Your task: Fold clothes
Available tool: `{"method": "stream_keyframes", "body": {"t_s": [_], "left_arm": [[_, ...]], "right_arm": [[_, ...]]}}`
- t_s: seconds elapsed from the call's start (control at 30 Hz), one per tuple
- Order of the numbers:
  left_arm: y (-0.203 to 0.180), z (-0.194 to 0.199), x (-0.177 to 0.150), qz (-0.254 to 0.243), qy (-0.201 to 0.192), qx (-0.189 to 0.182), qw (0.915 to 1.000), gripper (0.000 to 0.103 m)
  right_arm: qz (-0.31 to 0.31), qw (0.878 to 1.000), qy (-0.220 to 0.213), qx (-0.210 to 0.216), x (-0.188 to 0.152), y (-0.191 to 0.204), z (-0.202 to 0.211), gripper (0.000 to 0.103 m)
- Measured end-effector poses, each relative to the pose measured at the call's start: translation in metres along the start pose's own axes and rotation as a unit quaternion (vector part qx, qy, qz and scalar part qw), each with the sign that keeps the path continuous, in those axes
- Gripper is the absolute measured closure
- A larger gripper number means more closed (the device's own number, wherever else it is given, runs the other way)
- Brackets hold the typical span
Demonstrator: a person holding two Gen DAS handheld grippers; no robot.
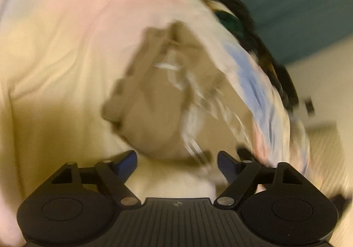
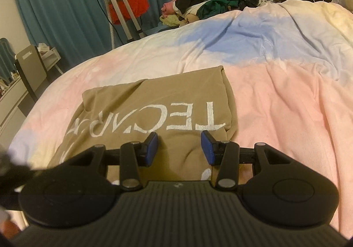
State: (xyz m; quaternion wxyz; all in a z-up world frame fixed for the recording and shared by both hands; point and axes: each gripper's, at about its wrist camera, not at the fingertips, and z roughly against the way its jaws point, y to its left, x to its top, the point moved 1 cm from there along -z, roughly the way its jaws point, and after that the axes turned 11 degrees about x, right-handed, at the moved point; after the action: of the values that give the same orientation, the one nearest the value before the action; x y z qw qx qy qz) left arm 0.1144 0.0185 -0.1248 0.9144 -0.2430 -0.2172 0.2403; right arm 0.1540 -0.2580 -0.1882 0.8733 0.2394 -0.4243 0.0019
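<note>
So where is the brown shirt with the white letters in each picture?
Left wrist view: the brown shirt fills the middle, blurred, just beyond the open jaws of the left gripper.
Right wrist view: it lies flat at lower centre, with the open right gripper over its near edge.
Shared landmark: the pile of dark clothes, upper right in the left view, top centre in the right.

Tan garment [image 2: 154,110] with white embroidered lettering, partly folded, lying flat on pastel duvet [image 2: 275,97]
</note>
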Motion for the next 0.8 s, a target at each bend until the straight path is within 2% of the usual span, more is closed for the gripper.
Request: {"method": "stream_keyframes", "body": {"t_s": [0.07,0.13,0.3,0.37,0.4,0.43,0.47,0.5,0.6,0.63,0.8], "left_arm": [[0.01,-0.012,0.01,0.051,0.0,-0.014,0.9986,0.034],[0.014,-0.015,0.015,0.072,-0.006,-0.024,0.9971,0.04],[0.011,-0.011,0.012,0.064,-0.029,-0.03,0.997,0.063],[0.01,-0.009,0.013,0.061,-0.039,-0.042,0.9965,0.072],[0.008,-0.007,0.013,0.06,-0.044,-0.049,0.9961,0.074],[0.007,-0.005,0.013,0.058,-0.049,-0.055,0.9956,0.076],[0.005,-0.002,0.013,0.056,-0.055,-0.063,0.995,0.077],[0.004,0.0,0.013,0.054,-0.059,-0.069,0.9944,0.078],[0.003,0.006,0.012,0.051,-0.072,-0.086,0.9924,0.079],[0.003,0.007,0.011,0.051,-0.076,-0.09,0.9917,0.079],[0.006,0.013,0.007,0.06,-0.082,-0.099,0.9899,0.079]], "right_arm": [[-0.001,1.0,-0.001,0.0,0.0,0.0,0.0,0.058],[-0.002,1.0,-0.002,0.0,-0.001,0.0,0.0,0.057],[-0.035,0.999,-0.013,0.012,0.004,-0.003,0.009,0.057],[-0.071,0.997,-0.022,0.031,0.008,-0.008,0.017,0.048],[-0.105,0.993,-0.031,0.053,0.009,-0.011,0.024,0.032],[-0.141,0.986,-0.041,0.077,0.01,-0.016,0.031,0.016],[-0.182,0.976,-0.051,0.108,0.01,-0.02,0.039,0.011],[-0.22,0.964,-0.055,0.141,0.008,-0.024,0.044,0.012],[-0.311,0.921,-0.023,0.235,-0.006,-0.03,0.043,0.012],[-0.33,0.912,-0.019,0.243,-0.01,-0.033,0.04,0.012],[-0.402,0.888,-0.024,0.222,-0.025,-0.052,0.02,0.011]]}}
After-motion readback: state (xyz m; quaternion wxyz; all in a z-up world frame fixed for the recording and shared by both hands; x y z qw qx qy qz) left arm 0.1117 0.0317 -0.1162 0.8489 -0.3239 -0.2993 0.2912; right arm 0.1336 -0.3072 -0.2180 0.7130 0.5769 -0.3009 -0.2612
